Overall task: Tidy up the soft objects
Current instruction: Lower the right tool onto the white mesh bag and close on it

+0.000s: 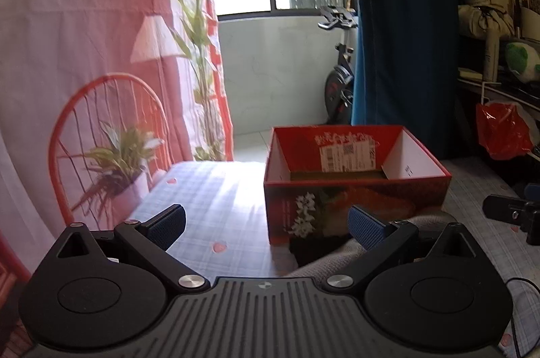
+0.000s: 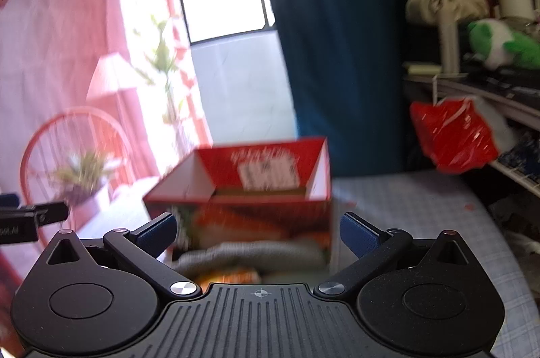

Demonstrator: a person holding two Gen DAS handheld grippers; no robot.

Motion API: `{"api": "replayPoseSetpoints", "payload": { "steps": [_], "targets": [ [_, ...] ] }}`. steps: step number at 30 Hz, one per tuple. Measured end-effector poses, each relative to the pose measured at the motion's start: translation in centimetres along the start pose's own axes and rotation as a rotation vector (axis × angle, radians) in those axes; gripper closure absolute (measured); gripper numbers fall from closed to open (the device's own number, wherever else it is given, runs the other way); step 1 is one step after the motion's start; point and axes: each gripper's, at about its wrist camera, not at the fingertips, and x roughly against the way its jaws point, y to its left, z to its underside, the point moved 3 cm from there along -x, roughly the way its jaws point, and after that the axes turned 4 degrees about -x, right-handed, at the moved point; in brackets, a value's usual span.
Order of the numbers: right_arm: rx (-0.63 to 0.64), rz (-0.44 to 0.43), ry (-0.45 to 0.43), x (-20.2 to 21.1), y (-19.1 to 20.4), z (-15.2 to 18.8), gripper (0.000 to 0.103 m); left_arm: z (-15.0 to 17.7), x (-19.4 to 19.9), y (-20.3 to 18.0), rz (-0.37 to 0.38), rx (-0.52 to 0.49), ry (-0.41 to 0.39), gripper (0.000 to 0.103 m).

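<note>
Clearly the sorting has hardly begun: the red box (image 1: 354, 186) stands on the checked bed cover (image 1: 216, 196), toward its far edge, and what shows of its inside looks bare apart from a label on the far wall. No soft thing appears to be in it yet.

Both tools are empty. The left gripper (image 1: 266, 226) has its jaws spread wide with nothing between them, and the right gripper (image 2: 258, 235) is likewise wide apart and holds nothing.

A grey knitted cloth (image 2: 249, 253) lies on the cover just in front of the box's near wall, between the box and the right gripper. In the left wrist view the same cloth (image 1: 337, 260) sits beside that gripper's right finger. Something orange (image 2: 229, 275) peeks out under the cloth, too blurred to name.

A green and white plush toy (image 2: 499, 46) rests on the shelf at the right, well apart from the box; whether it belongs to the job I cannot say.

So nearly everything is left: by my reading, the cloth needs gripping first, then lifting over the rim into the box.
</note>
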Motion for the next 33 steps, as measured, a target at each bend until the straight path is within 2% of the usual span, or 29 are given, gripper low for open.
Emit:
{"api": "replayPoseSetpoints", "payload": {
  "steps": [3,6,8,12,14,17,19,23,27,33],
  "targets": [
    [0.03,0.003,0.064,-0.8,0.1,2.5,0.0,2.2,-1.4,0.4,0.125,0.034,0.07,0.0],
    [0.07,-0.02,0.103,-1.1,0.4,4.9,0.0,4.3,-2.2,0.9,0.204,0.099,0.121,0.0],
    [0.105,-0.009,0.115,-1.0,0.6,6.2,0.0,5.5,-2.6,0.9,0.201,0.106,0.141,0.0],
    [0.154,0.031,0.184,-1.2,1.0,8.4,0.001,7.2,-3.1,-0.3,0.163,0.028,0.191,0.0],
    [0.158,0.032,0.223,-1.4,0.8,9.3,0.001,8.0,-3.4,-1.1,0.184,0.001,0.228,0.0],
    [0.129,0.011,0.269,-1.9,0.5,10.1,0.008,9.4,-4.3,-1.9,0.213,-0.026,0.277,0.0],
    [0.119,0.006,0.289,-2.1,0.4,10.4,0.008,10.1,-5.2,-1.8,0.243,0.001,0.323,0.002],
    [0.12,-0.013,0.344,-3.0,0.2,11.3,0.012,11.4,-6.6,-0.7,0.348,0.139,0.392,0.004],
    [0.114,-0.044,0.391,-4.0,0.4,12.2,0.022,12.7,-7.5,-0.8,0.39,0.176,0.425,0.004],
    [0.137,-0.06,0.411,-4.8,0.8,12.8,0.025,14.2,-8.7,-1.0,0.46,0.242,0.471,0.004]
  ]
}}
